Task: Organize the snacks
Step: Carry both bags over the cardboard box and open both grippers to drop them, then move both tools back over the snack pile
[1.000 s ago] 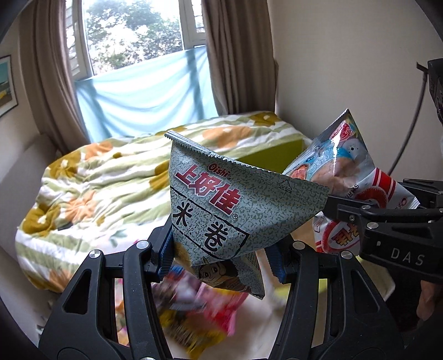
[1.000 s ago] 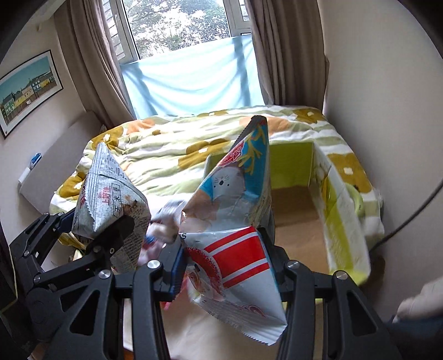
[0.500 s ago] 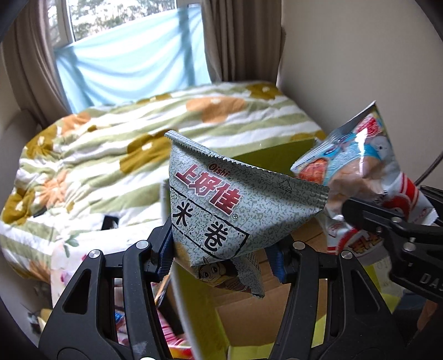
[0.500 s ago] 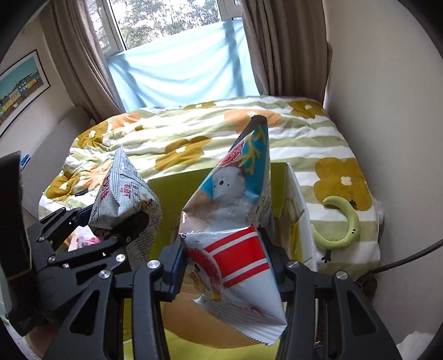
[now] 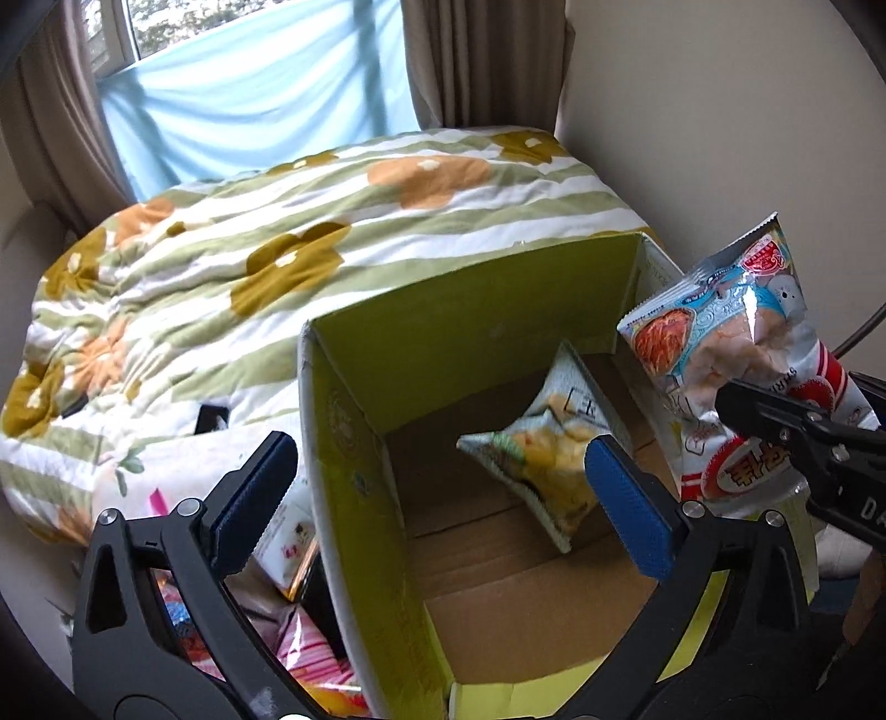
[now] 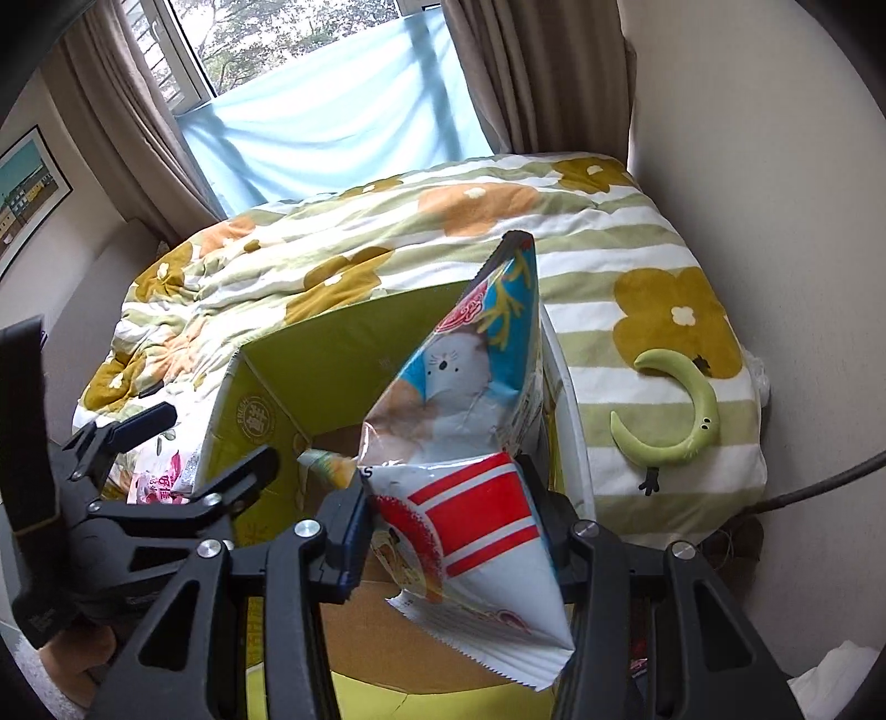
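The cardboard box (image 5: 354, 443) under the left claw (image 5: 437, 487) has matt brown card on its floor and smooth green-printed walls. The rice-roll snack bag (image 5: 548, 471) lying inside it, between that claw's fingers, is crinkled film with a dull sheen. The shrimp-chip bag (image 6: 470, 471) pinched in the right claw (image 6: 448, 531) is glossy, creased plastic film that catches the light. Both claws are matt black plastic with silvery metal screws and ribbed blue pads (image 5: 626, 509). Beyond the claws, the flowered quilt (image 6: 387, 243) is soft, matt, puckered cloth.

Pretty clearly someone's bedroom at home. There's a bed with a flowery striped duvet (image 6: 554, 243), brown curtains (image 6: 531, 72) around a window (image 6: 260, 33), and a framed picture (image 6: 25, 188) on the wall.
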Tool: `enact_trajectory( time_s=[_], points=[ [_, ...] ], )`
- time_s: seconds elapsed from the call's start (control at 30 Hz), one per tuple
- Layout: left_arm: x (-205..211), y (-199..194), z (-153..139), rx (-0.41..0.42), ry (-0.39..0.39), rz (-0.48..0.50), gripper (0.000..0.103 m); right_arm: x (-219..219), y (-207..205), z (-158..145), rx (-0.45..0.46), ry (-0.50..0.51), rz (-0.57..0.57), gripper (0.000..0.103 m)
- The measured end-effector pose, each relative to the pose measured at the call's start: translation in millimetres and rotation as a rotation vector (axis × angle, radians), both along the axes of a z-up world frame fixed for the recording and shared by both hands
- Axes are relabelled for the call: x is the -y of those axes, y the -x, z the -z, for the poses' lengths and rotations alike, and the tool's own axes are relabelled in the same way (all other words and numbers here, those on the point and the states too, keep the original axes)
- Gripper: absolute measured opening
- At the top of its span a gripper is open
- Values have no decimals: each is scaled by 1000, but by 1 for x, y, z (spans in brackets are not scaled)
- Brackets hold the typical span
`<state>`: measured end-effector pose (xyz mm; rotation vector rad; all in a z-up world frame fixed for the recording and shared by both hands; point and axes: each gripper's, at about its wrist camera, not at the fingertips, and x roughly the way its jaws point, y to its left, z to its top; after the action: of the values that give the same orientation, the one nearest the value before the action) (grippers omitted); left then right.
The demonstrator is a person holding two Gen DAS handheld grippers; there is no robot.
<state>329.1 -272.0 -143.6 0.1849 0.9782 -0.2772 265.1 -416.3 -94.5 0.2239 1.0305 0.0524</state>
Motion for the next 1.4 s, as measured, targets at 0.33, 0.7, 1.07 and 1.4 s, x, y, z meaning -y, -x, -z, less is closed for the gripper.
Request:
enact_trajectory(
  time_s=[0.33,0.7,1.07,1.4],
  points=[
    [-34,29,-13,-8,25,-45,103,-9,-4,-9,10,-64,-37,44],
    [-71,36,-16,-4,27,-107,103,-49,-40,11,8,-115,-117,97],
    [-75,47,-19,4,47,-143,103,-39,-15,4,63,-84,-136,102],
    [-85,68,-30,18,14,-198,103,-39,-7,-8,64,-30,-196,102]
  ],
)
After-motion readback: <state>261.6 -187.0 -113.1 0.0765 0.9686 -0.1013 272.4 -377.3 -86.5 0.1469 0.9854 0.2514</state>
